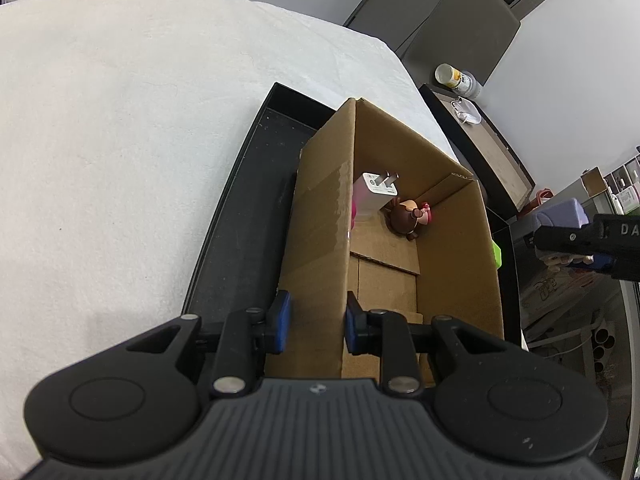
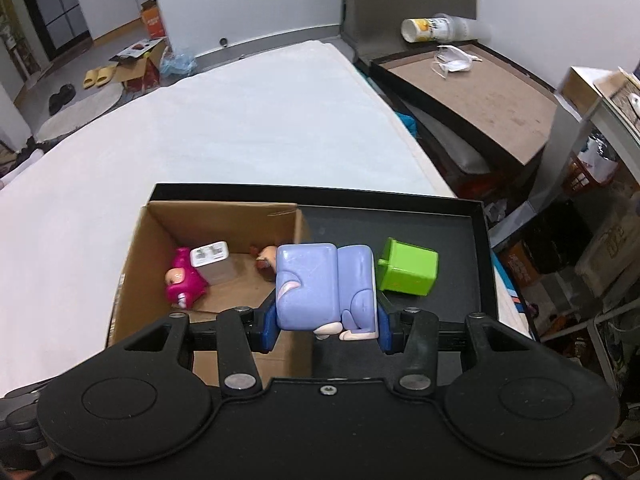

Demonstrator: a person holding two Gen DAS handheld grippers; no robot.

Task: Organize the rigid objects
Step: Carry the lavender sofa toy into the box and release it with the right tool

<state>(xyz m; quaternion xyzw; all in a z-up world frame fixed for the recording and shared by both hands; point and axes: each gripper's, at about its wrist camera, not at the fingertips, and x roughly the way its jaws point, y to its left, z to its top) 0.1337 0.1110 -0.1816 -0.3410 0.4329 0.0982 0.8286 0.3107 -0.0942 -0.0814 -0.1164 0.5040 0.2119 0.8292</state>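
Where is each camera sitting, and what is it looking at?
Left wrist view: rides on the left tool, looking down along the cardboard box wall that its pads straddle; the right tool shows at the right edge.
Right wrist view: rides on the right tool, looking forward over the purple toy it grips, above the black tray with the green bin.
Shared: box, white charger, tray, white bed.

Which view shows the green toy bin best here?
The right wrist view: the green toy bin lies tipped on the black tray beside the cardboard box, fully visible. The left wrist view shows only a green sliver behind the box wall.
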